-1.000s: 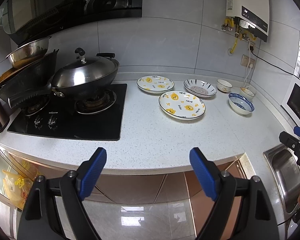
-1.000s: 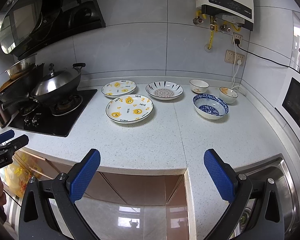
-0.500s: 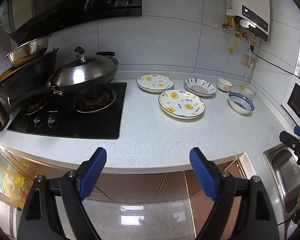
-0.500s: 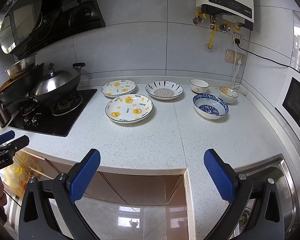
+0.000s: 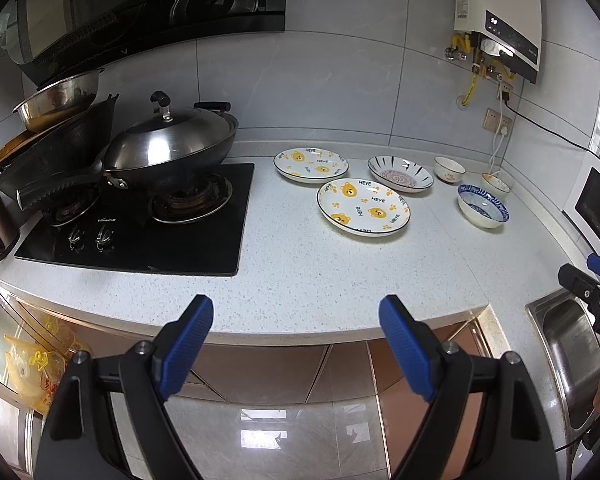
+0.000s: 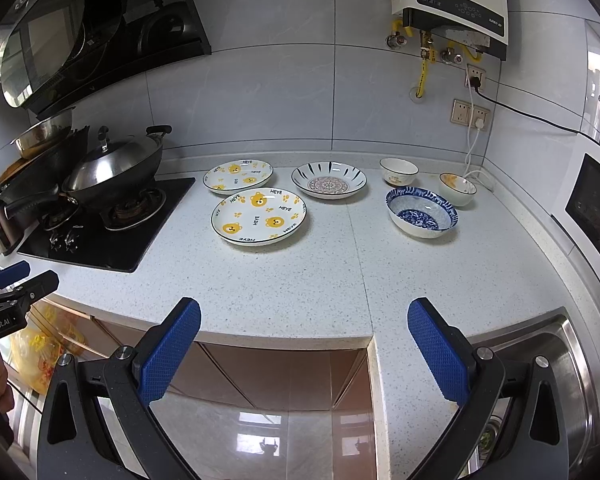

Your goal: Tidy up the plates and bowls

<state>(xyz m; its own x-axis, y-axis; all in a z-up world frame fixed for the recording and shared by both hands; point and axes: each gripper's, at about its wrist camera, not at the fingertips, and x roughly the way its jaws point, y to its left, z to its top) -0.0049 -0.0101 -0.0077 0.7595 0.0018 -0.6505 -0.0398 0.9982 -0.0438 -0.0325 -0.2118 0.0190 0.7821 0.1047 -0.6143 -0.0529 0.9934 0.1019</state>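
Observation:
On the white speckled counter (image 6: 300, 280) lie two bear-print plates, a near one (image 6: 259, 215) and a far one (image 6: 238, 175), and a striped patterned plate (image 6: 329, 179). To their right stand a blue-patterned bowl (image 6: 421, 211) and two small white bowls (image 6: 398, 171) (image 6: 457, 188). The same dishes show in the left wrist view: near bear plate (image 5: 363, 207), far bear plate (image 5: 311, 164), striped plate (image 5: 400, 173), blue bowl (image 5: 482, 205). My left gripper (image 5: 296, 344) and right gripper (image 6: 304, 352) are both open and empty, held off the counter's front edge, well short of the dishes.
A black gas hob (image 5: 140, 220) with a lidded wok (image 5: 168, 148) and stacked pans (image 5: 56, 136) fills the left. A steel sink (image 6: 540, 360) sits at the right. A water heater (image 6: 448, 0) and socket cables hang on the back wall. A microwave (image 6: 596, 216) stands far right.

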